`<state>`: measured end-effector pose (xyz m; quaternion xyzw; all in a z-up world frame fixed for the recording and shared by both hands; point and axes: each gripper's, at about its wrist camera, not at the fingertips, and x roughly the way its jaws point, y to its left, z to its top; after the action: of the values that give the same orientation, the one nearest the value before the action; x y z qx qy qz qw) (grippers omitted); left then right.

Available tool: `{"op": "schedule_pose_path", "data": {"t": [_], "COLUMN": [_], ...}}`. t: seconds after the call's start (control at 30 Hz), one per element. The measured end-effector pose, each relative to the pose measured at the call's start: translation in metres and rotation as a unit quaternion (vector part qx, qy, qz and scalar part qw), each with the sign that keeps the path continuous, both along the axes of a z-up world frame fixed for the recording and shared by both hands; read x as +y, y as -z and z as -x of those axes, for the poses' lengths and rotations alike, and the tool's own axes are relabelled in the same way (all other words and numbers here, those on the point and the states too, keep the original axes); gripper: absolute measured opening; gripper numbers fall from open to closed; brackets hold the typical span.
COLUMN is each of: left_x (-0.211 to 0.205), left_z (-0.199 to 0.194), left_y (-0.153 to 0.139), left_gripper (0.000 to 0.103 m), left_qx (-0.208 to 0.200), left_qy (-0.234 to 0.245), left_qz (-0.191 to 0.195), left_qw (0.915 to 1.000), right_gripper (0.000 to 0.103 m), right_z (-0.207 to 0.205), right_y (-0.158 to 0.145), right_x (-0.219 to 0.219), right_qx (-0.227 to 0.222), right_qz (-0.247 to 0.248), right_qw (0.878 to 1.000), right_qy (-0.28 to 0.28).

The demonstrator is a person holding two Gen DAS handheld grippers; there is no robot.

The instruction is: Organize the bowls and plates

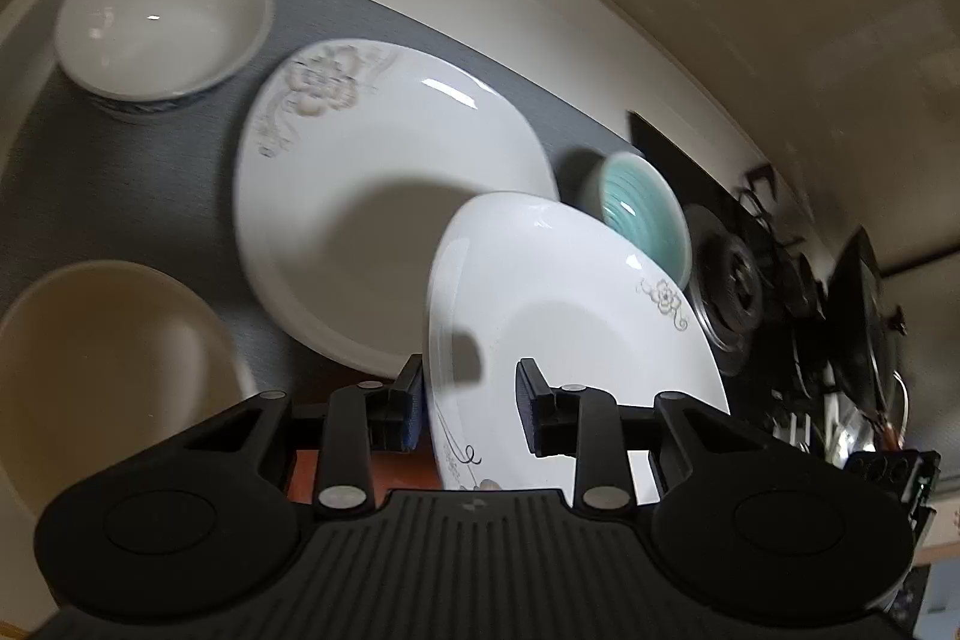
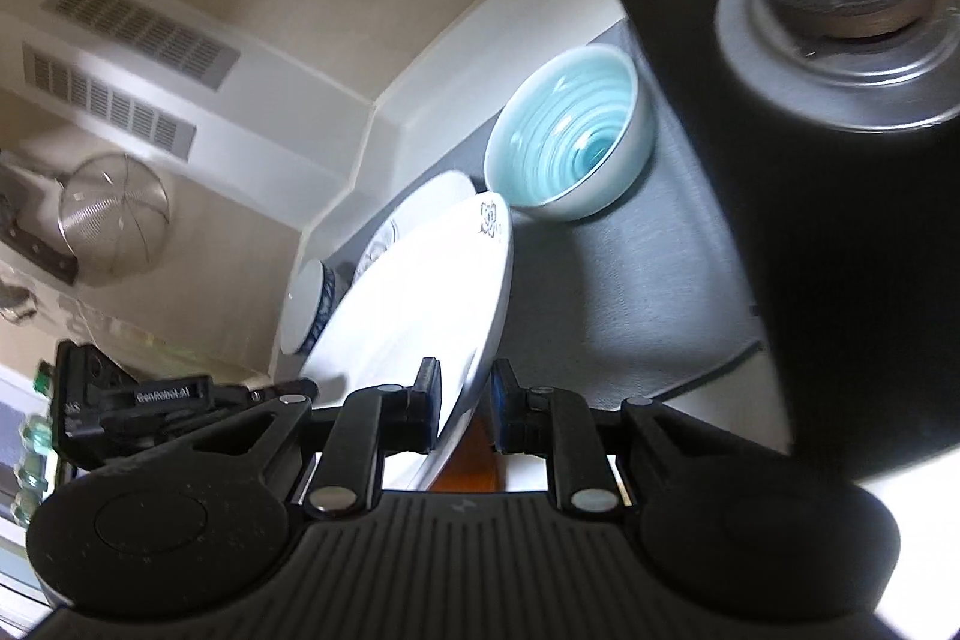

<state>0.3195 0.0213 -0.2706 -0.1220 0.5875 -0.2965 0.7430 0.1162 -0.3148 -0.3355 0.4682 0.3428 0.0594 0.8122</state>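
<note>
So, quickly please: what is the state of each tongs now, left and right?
Left tongs: around the rim of the raised plate, a gap at one finger; grip cannot be told.
Right tongs: around the same plate's rim, likewise unclear.

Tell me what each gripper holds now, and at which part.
Both the left gripper and the right gripper straddle the rim of the same tilted white plate. Both show a gap at one finger, so a firm clamp cannot be told.
</note>
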Motion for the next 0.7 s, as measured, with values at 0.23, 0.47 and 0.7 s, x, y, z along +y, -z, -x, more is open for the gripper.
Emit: {"op": "schedule_pose_path", "data": {"t": [0.23,0.47,0.7], "left_x": [0.016,0.020,0.024], "left_z": [-0.016,-0.037,-0.052], "left_y": [0.012,0.023,0.029], "left_gripper": [0.032,0.032,0.032], "left_qx": [0.007,0.010,0.016], "left_qy": [-0.025,-0.045,-0.060], "left_qz": [-0.001,-0.013,-0.017], "left_qw": [0.9997,0.9989,0.9980], "right_gripper": [0.019,0.019,0.018], "right_z": [-0.026,-0.051,-0.073], "right_y": [0.008,0.013,0.011], "right_x": [0.016,0.024,0.030], "right_qx": [0.011,0.034,0.052], "right_qz": [0.012,0.015,0.029], "right_qw": [1.000,0.999,0.997], "right_qy": [-0.024,-0.039,-0.052]}}
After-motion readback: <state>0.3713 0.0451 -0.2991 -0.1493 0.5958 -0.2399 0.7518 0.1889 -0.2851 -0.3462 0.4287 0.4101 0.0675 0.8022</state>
